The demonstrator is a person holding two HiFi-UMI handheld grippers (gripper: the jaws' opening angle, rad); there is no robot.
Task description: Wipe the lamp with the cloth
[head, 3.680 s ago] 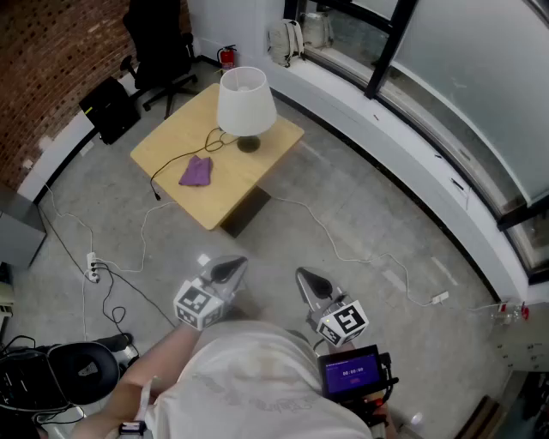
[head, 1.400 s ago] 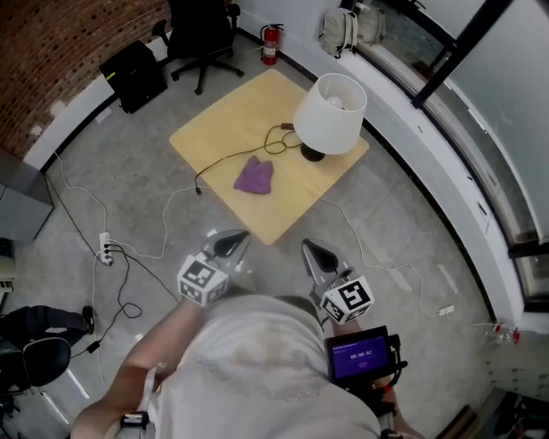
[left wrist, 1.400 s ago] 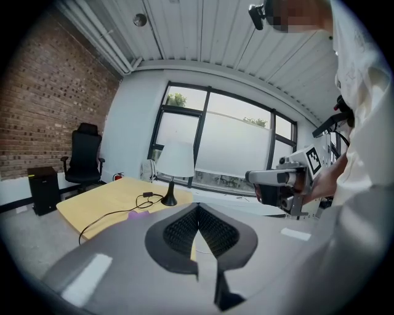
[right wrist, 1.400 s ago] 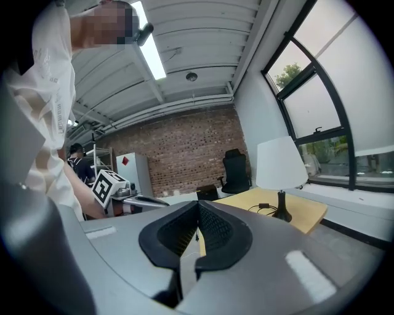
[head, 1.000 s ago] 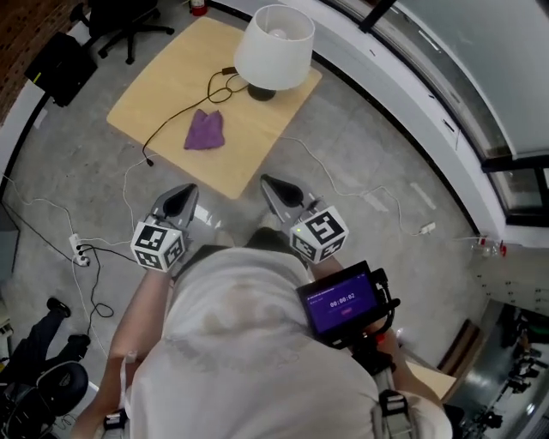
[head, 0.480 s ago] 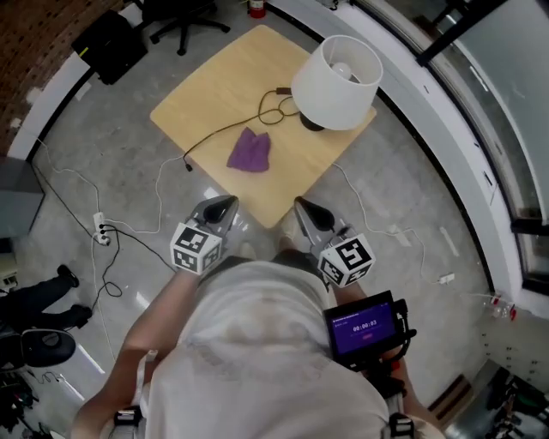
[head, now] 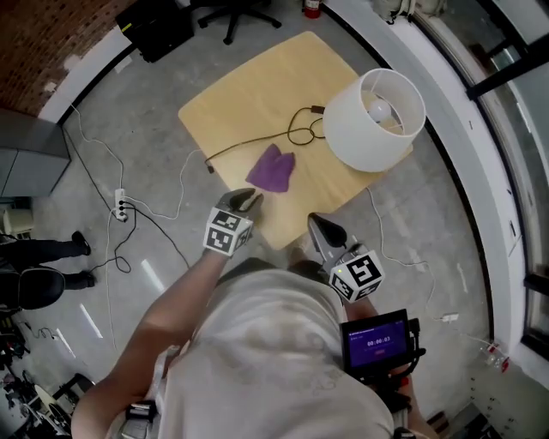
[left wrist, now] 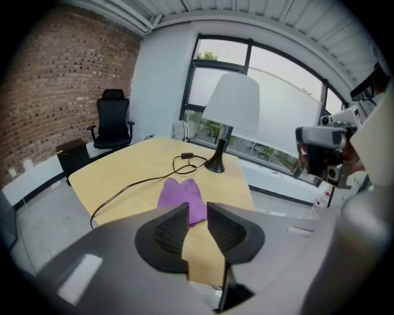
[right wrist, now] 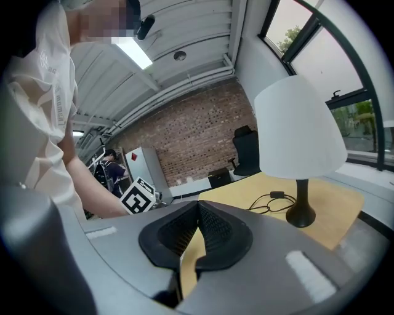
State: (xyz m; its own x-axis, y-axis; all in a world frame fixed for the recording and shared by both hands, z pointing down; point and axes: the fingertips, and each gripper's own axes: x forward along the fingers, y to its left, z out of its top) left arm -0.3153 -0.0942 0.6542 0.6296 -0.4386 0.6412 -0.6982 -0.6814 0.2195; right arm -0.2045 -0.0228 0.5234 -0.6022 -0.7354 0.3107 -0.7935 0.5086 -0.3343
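A white-shaded lamp [head: 375,120] stands at the right corner of the yellow table [head: 249,94], its black cord [head: 257,147] trailing left. A crumpled purple cloth [head: 274,169] lies near the table's front edge. My left gripper [head: 251,199] hovers just short of the cloth, tilted down at it. Its jaws have just been opening and stand slightly apart with nothing between them [left wrist: 197,206]. The cloth [left wrist: 180,195] shows right beyond them, with the lamp [left wrist: 231,104] behind. My right gripper [head: 315,221] hangs off the table's front edge, shut and empty [right wrist: 198,203], facing the lamp [right wrist: 298,129].
A black office chair [head: 232,9] and a fire extinguisher [head: 310,7] stand beyond the table. A power strip [head: 120,204] with cables lies on the floor at the left. Another person's legs [head: 34,257] show at the far left. A window ledge [head: 463,111] runs behind the lamp.
I have come up to the table. The left gripper has moved forward and down over the table's front edge toward the cloth. The right gripper has stayed back by the edge.
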